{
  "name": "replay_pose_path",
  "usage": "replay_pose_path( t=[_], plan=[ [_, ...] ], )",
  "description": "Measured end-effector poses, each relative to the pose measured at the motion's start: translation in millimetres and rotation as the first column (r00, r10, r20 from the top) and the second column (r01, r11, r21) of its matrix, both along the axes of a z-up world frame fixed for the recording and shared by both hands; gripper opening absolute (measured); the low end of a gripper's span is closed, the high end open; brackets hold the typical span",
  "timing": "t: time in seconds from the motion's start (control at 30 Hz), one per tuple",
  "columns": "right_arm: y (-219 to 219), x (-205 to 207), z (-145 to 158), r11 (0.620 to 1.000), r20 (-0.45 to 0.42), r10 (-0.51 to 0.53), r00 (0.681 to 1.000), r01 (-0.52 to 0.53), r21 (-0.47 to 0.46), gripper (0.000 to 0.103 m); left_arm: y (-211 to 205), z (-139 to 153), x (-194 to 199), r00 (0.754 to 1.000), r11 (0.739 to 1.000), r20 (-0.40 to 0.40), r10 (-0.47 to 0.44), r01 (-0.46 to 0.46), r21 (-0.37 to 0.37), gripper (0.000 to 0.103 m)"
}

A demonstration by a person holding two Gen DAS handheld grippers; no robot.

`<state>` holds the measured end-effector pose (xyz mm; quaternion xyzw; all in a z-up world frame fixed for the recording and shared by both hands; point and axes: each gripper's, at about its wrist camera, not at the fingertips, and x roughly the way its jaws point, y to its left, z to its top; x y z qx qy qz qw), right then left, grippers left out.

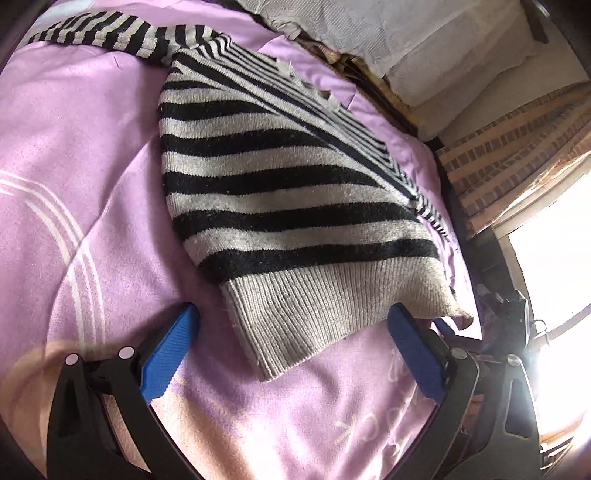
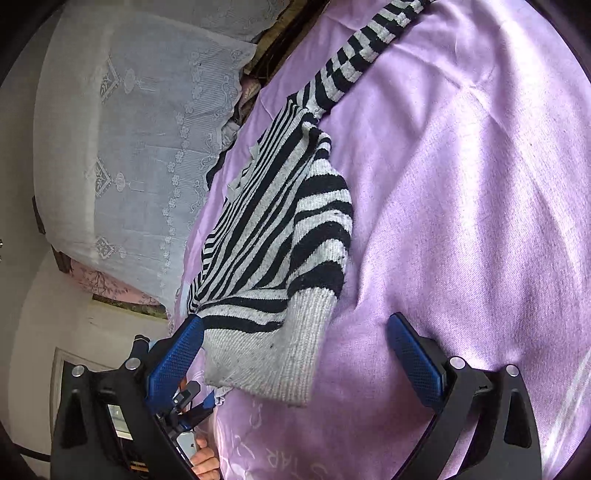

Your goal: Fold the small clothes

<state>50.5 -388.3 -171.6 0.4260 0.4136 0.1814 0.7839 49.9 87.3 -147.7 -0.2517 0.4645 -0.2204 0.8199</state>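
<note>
A small black-and-grey striped knit sweater (image 1: 280, 192) lies partly folded on a lilac bedsheet (image 1: 81, 155). Its grey ribbed hem (image 1: 325, 306) points toward me, and one sleeve (image 1: 110, 35) stretches away at the far left. My left gripper (image 1: 291, 321) is open, its blue pads on either side of the hem, empty. In the right wrist view the sweater (image 2: 280, 240) lies ahead with its hem (image 2: 273, 350) between the fingers. My right gripper (image 2: 295, 332) is open and empty. The sleeve (image 2: 365, 40) runs to the top.
A white lace-covered pillow (image 2: 129, 140) lies along the head of the bed. A brick-pattern wall (image 1: 517, 147) and a bright window (image 1: 561, 277) stand beyond the bed's right edge. The other gripper (image 1: 509, 314) shows at the right. The sheet (image 2: 480, 221) spreads wide to the right.
</note>
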Motion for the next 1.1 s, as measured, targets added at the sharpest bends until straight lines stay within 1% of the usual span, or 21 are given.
replay_pose_path(
  t=[0.1,0.13,0.17,0.23,0.3,0.33,0.43,0.47,0.5,0.53,0.57,0.6,0.63,0.67,0.7,0.77,0.87,0.93,1.0,1.07,1.1],
  plan=[
    [8,-7,1,0.996,0.064,0.078,0.995,-0.075,-0.051,0.100,8,0,-1,1.000,0.998,0.000,-0.008,0.008,-0.059,0.099],
    [9,-10,1,0.993,0.096,0.109,0.989,-0.103,-0.061,0.100,9,1,-1,1.000,0.995,-0.011,-0.006,0.005,-0.100,0.099],
    [9,-14,3,0.991,0.116,0.129,0.985,-0.123,-0.058,0.100,9,3,-1,1.000,0.990,-0.018,-0.020,0.018,-0.138,0.099],
    [7,-17,5,0.990,0.117,0.141,0.983,-0.139,-0.022,0.099,2,6,-3,0.998,0.981,-0.015,-0.069,0.065,-0.183,0.099],
    [3,-20,6,0.992,0.115,0.125,0.985,-0.127,0.006,0.099,-7,8,-6,0.995,0.975,-0.012,-0.100,0.096,-0.199,0.099],
    [5,-20,7,0.992,0.109,0.125,0.986,-0.125,-0.003,0.099,-10,7,-5,0.995,0.974,-0.015,-0.101,0.096,-0.203,0.099],
    [8,-20,8,0.993,0.112,0.116,0.987,-0.115,-0.014,0.096,-11,-3,8,0.997,0.978,-0.041,-0.064,0.055,-0.203,0.097],
    [9,-18,8,0.994,0.108,0.109,0.988,-0.108,-0.014,0.089,-10,-3,10,0.998,0.979,-0.044,-0.043,0.034,-0.200,0.091],
    [10,-16,7,0.995,0.101,0.103,0.990,-0.103,-0.007,0.077,-9,-2,12,0.998,0.981,-0.047,-0.032,0.022,-0.192,0.081],
    [11,-9,5,0.995,0.088,0.102,0.991,-0.103,0.003,0.068,-9,-2,13,0.999,0.984,-0.050,-0.021,0.012,-0.177,0.073],
    [12,-2,2,0.994,0.068,0.102,0.992,-0.103,0.017,0.049,-9,-3,16,0.998,0.987,-0.056,-0.018,0.009,-0.163,0.055],
    [13,5,-2,0.994,0.039,0.103,0.994,-0.104,0.036,0.036,-8,-6,18,0.998,0.987,-0.067,-0.020,0.009,-0.158,0.037],
    [13,8,-8,0.992,0.010,0.107,0.994,-0.107,0.067,0.032,-7,-10,18,0.997,0.987,-0.075,-0.025,0.012,-0.163,0.028],
    [15,10,-13,0.990,0.000,0.113,0.994,-0.112,0.088,0.024,-6,-13,19,0.996,0.984,-0.084,-0.040,0.024,-0.178,0.016],
    [16,10,-15,0.989,-0.004,0.121,0.993,-0.120,0.090,0.013,-3,-15,16,0.995,0.982,-0.088,-0.049,0.031,-0.188,0.009],
    [18,7,-11,0.990,0.017,0.129,0.992,-0.130,0.062,0.008,1,-10,11,0.996,0.985,-0.067,-0.054,0.042,-0.169,0.007],
    [22,-4,10,0.988,0.071,0.152,0.986,-0.149,-0.042,0.007,11,5,-2,0.997,0.989,-0.022,-0.073,0.069,-0.131,0.006],
    [26,-11,18,0.980,0.079,0.187,0.979,-0.180,-0.089,0.007,20,10,-13,0.997,0.992,-0.016,-0.077,0.075,-0.103,0.006],
    [31,-18,13,0.969,0.052,0.211,0.976,-0.202,-0.142,0.007,30,5,-21,0.997,0.994,-0.027,-0.076,0.074,-0.082,0.006],
    [38,-20,-5,0.952,-0.014,0.233,0.972,-0.231,-0.203,0.007,37,-9,-26,0.996,0.995,-0.061,-0.065,0.060,-0.075,0.006],
    [39,-22,-9,0.948,-0.005,0.234,0.972,-0.230,-0.221,0.005,39,-16,-28,0.995,0.995,-0.073,-0.064,0.058,-0.082,0.005]
  ],
)
